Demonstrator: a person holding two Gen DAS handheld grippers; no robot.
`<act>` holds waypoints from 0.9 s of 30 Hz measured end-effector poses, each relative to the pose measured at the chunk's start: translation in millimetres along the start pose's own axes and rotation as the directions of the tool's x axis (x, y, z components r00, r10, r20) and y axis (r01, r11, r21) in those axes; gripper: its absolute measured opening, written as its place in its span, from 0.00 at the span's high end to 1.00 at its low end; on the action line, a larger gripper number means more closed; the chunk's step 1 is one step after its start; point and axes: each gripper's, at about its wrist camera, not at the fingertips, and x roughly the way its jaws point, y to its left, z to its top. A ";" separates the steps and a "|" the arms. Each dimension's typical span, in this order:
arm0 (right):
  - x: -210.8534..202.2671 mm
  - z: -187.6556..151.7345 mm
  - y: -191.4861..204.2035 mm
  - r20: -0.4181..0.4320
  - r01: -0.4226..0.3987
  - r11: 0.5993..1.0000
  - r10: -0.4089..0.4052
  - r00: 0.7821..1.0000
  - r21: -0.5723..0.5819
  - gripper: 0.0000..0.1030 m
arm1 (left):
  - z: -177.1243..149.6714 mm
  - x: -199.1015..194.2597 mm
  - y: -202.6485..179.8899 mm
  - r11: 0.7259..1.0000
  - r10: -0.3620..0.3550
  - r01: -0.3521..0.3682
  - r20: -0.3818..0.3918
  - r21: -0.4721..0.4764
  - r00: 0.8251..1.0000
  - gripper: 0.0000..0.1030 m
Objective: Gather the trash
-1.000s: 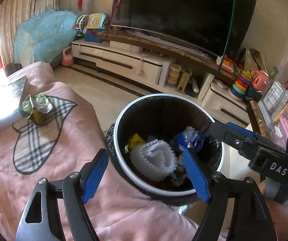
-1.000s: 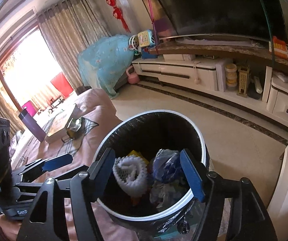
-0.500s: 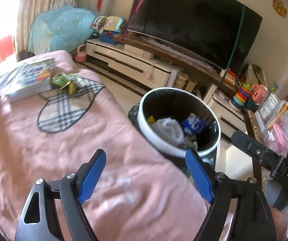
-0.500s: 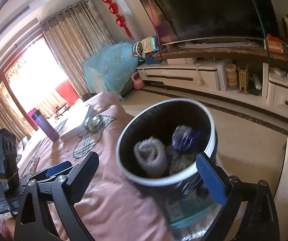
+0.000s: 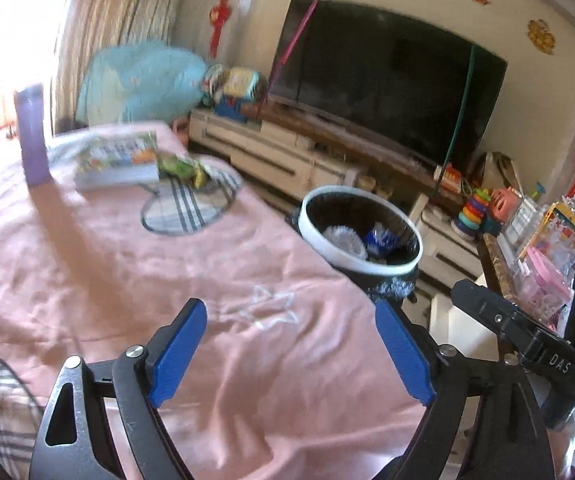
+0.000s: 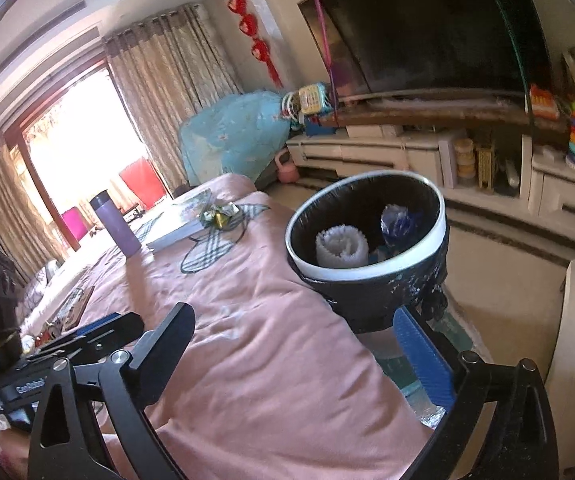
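The green-yellow crumpled wrapper (image 5: 181, 168) lies on the pink-covered desk (image 5: 87, 260), touching the book (image 5: 115, 158), well apart from the bin (image 5: 361, 236). Left tool (image 5: 291, 354) has just been opening, right tool (image 6: 299, 356) released; both empty. Approach low and pinch only the wrapper, without catching the cloth.

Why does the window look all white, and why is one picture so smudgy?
Right wrist view: sunlight burns the window out to white, while the trash bin looks sharp. Left wrist view: the book and purple bottle are smeared with blur, and the fisheye lens bends the TV.
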 end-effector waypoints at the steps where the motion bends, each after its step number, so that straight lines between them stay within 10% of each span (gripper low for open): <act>1: -4.9 0.0 3.1 0.019 0.006 1.000 -0.005 1.000 -0.013 0.02 | -3.1 -10.7 -0.5 1.000 0.017 -0.017 0.037 0.013 0.999 0.09; 9: -52.2 -11.7 30.3 0.285 0.160 0.975 -0.111 0.952 -0.157 0.00 | -40.6 -64.4 -10.4 0.986 0.137 -0.156 0.243 0.057 0.960 0.01; 27: -48.4 -31.9 21.5 0.330 0.207 0.967 -0.149 0.932 -0.149 0.00 | -75.1 -61.3 -27.0 0.957 0.243 -0.280 0.324 0.072 0.914 0.01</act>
